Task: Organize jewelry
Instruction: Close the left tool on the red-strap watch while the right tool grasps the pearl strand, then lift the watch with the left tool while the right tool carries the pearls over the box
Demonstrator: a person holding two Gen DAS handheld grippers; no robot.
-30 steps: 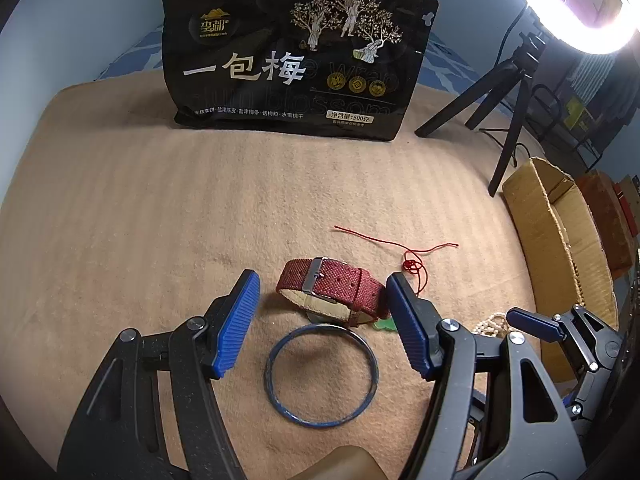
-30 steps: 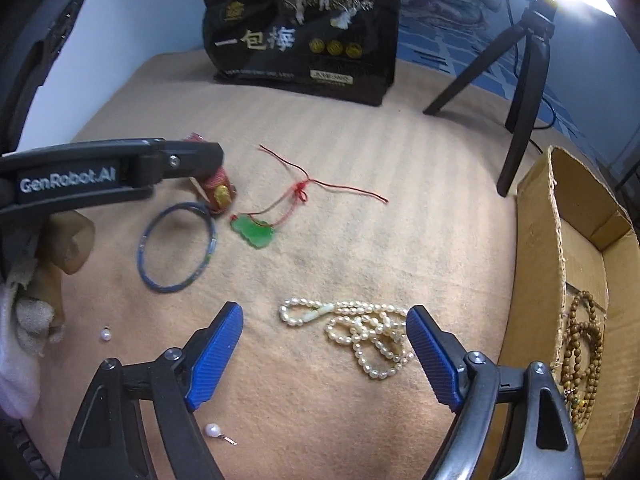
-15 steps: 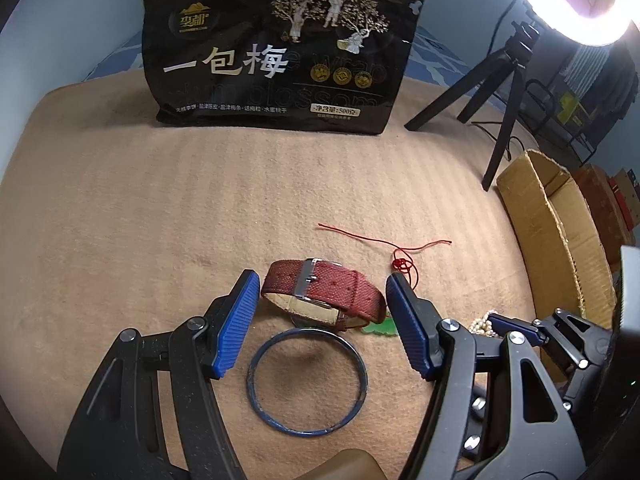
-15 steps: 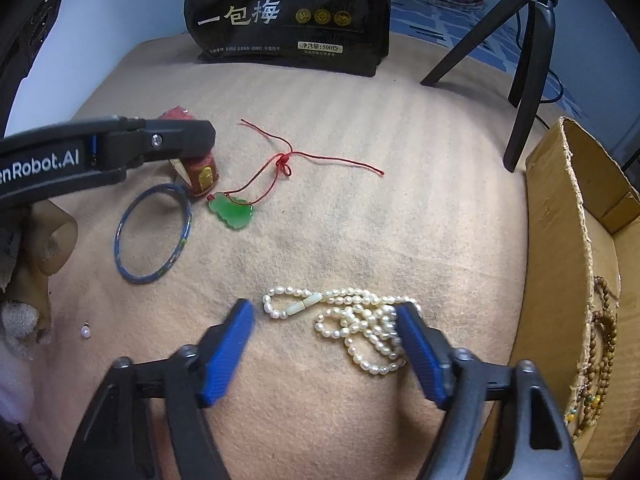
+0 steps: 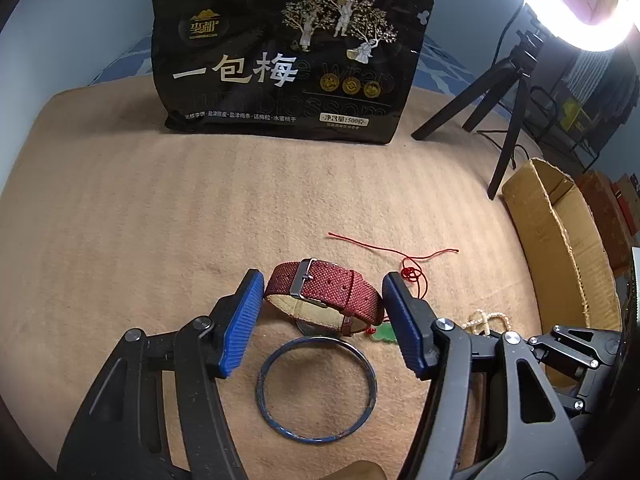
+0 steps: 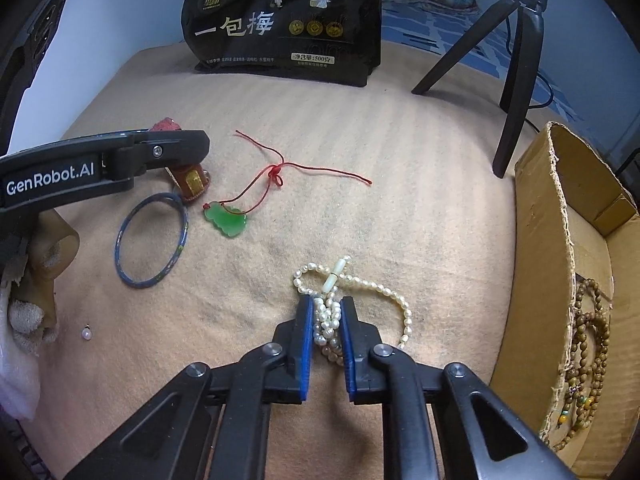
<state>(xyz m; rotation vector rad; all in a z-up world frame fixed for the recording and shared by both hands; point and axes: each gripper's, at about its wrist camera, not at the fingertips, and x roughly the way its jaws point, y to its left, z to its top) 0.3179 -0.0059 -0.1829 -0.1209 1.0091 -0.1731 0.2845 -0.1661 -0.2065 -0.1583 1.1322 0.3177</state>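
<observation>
My jewelry, spread over the tan blanket

The pearl necklace (image 6: 352, 292) lies bunched in loose loops, its pale tube clasp on top and several strands pinched between my right tongs (image 6: 325, 312). The red woven watch (image 5: 322, 294) stands on its edge with the strap buckled into a loop, sitting between the wide-spread blue pads of my left tongs (image 5: 322, 300). Just in front of it the thin blue bangle (image 5: 316, 390) lies flat. The green jade pendant (image 6: 226, 220) rests flat beside the bangle, its knotted red cord (image 6: 280, 170) trailing away across the blanket. One loose pearl (image 6: 87, 333) sits apart. Brown bead strands (image 6: 588, 344) lie in the cardboard box (image 6: 540, 240).
</observation>
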